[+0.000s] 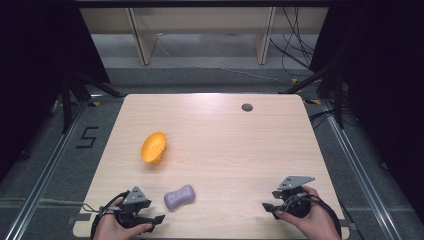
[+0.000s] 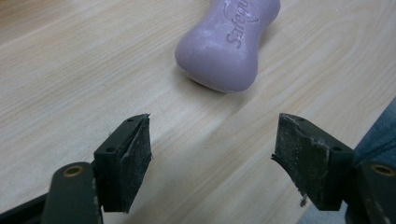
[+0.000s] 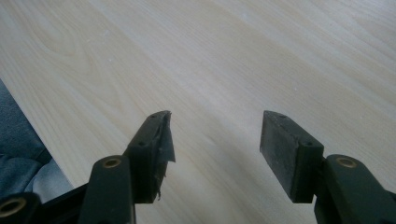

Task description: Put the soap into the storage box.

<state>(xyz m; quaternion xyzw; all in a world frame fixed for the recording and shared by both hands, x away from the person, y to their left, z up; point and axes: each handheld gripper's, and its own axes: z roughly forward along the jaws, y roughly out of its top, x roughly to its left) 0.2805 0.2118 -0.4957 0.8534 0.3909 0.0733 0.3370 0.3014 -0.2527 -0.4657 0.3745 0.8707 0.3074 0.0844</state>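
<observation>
A lilac bar of soap (image 1: pixel 180 196) lies near the table's front edge, left of centre. In the left gripper view the soap (image 2: pixel 229 44) sits just beyond my open jaws, embossed letters up. My left gripper (image 1: pixel 159 219) rests at the front left, a short way from the soap, open and holding nothing; in its own view the left gripper (image 2: pixel 212 140) has bare wood between its jaws. An orange bowl-like dish (image 1: pixel 153 147) lies tilted farther back on the left. My right gripper (image 1: pixel 266 207) is at the front right, open; the right gripper (image 3: pixel 215 135) has only wood between its jaws.
The light wooden table (image 1: pixel 225 135) has a small grey cable hole (image 1: pixel 247 107) near its far edge. Dark curtains and stand legs flank the table. A floor marking "5" (image 1: pixel 88 137) lies to the left.
</observation>
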